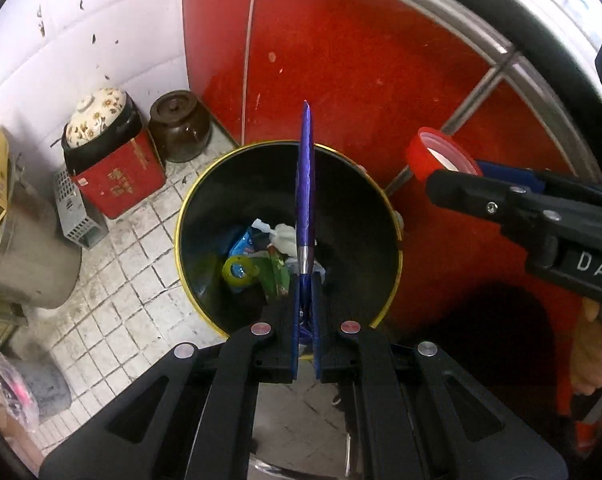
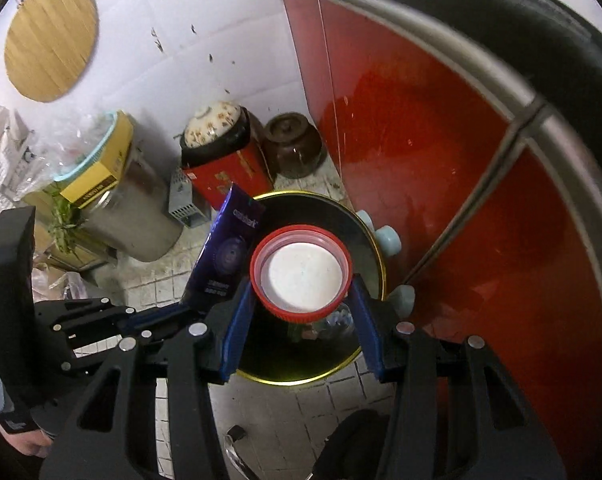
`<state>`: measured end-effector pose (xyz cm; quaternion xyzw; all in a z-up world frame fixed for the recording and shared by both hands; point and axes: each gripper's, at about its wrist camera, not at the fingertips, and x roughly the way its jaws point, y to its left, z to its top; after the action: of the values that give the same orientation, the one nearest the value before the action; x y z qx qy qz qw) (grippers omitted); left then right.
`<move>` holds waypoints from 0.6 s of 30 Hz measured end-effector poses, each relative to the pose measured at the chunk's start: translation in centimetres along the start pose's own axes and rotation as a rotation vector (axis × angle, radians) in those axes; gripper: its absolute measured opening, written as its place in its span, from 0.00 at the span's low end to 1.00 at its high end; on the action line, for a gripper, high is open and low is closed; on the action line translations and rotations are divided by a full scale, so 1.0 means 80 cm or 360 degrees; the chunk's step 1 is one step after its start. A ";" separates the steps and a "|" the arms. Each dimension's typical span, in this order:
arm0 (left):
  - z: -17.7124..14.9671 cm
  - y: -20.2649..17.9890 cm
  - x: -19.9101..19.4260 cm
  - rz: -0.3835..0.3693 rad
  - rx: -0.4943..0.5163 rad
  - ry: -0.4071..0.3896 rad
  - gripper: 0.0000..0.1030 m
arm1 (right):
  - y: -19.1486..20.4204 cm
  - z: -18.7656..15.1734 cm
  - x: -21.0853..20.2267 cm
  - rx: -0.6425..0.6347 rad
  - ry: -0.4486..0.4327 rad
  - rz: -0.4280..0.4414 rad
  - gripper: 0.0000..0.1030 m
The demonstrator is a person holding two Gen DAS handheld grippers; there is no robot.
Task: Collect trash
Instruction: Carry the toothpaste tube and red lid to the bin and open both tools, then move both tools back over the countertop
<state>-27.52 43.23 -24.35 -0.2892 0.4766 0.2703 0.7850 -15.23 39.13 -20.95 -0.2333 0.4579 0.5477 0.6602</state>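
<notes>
over the black trash bin [image 1: 205,216] on the tiled floor, my left hand-held gripper [image 1: 305,320] is clamped on a flat purple wrapper [image 1: 305,184] standing edge-on. to its right, my right hand-held gripper [image 2: 305,300] pinches a red lid [image 2: 301,270] above the bin's far rim.

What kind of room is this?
Probably a kitchen corner: red cabinet doors, a tiled floor, a brown lidded crock by the wall, and a trash bin.

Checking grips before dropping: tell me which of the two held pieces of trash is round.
The red lid in the right gripper is round; the purple packet pinched in the left gripper is flat.
</notes>
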 end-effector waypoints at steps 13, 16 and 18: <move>0.013 0.007 0.007 0.0128 0.0012 -0.0035 0.78 | -0.014 0.007 -0.009 0.0026 0.0010 0.0038 0.71; 0.014 0.002 -0.007 0.0154 0.0006 -0.0053 0.80 | -0.015 0.002 -0.037 0.0030 -0.0033 0.0047 0.74; 0.014 -0.008 -0.023 0.0175 0.0034 -0.0089 0.83 | -0.019 -0.006 -0.073 0.0037 -0.0096 0.0050 0.76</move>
<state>-27.11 43.30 -22.10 -0.2465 0.4726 0.3158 0.7850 -13.87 35.34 -16.48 -0.2019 0.4478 0.5593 0.6678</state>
